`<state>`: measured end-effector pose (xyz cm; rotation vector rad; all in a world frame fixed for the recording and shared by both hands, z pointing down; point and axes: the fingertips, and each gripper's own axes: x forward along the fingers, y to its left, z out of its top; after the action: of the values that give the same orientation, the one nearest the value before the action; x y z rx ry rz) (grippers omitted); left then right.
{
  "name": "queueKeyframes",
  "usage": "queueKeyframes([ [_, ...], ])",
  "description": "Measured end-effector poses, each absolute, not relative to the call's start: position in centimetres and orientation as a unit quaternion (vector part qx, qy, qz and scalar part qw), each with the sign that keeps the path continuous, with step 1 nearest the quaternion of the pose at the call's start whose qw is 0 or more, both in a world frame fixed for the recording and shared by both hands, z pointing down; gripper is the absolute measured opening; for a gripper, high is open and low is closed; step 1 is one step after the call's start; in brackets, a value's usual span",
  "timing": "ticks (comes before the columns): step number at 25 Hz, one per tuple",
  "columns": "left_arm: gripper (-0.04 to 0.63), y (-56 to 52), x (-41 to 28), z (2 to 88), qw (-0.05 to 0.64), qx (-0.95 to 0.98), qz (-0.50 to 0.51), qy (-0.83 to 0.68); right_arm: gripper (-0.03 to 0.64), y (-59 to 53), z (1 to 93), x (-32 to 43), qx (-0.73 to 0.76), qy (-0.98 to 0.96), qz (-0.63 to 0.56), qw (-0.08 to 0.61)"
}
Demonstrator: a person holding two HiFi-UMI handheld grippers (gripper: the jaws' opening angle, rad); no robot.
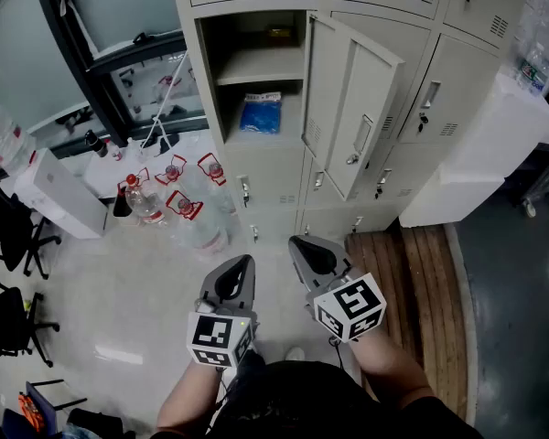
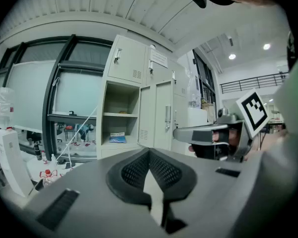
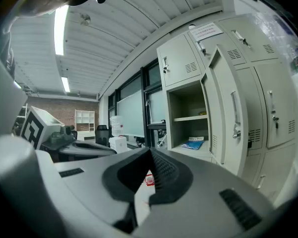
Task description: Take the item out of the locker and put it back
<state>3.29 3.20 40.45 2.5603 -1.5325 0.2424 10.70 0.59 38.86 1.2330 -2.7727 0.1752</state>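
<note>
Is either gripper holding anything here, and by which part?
Nothing is held. The left gripper and the right gripper are both shut and empty, short of the locker; the blue packet lies on its lower shelf.

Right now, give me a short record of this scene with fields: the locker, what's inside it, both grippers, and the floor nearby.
locker: one compartment open, two shelves
door: swung out to the right
lower shelf: blue packet lying flat
upper shelf: small yellowish item at the back, too small to identify
left gripper: jaws together, empty, short of the locker
right gripper: jaws together, empty, short of the locker
floor left of locker: clear bottles with red handles
</note>
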Motion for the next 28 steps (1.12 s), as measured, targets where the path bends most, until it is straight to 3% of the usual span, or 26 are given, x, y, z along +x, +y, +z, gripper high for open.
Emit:
queueKeyframes([
  [28,0.005,-0.3,-3.1,41.9,0.081,0.859,0.099,-0.495,0.0,-3.6,40.5,5.1,0.424,-0.9,0.071,0.064],
])
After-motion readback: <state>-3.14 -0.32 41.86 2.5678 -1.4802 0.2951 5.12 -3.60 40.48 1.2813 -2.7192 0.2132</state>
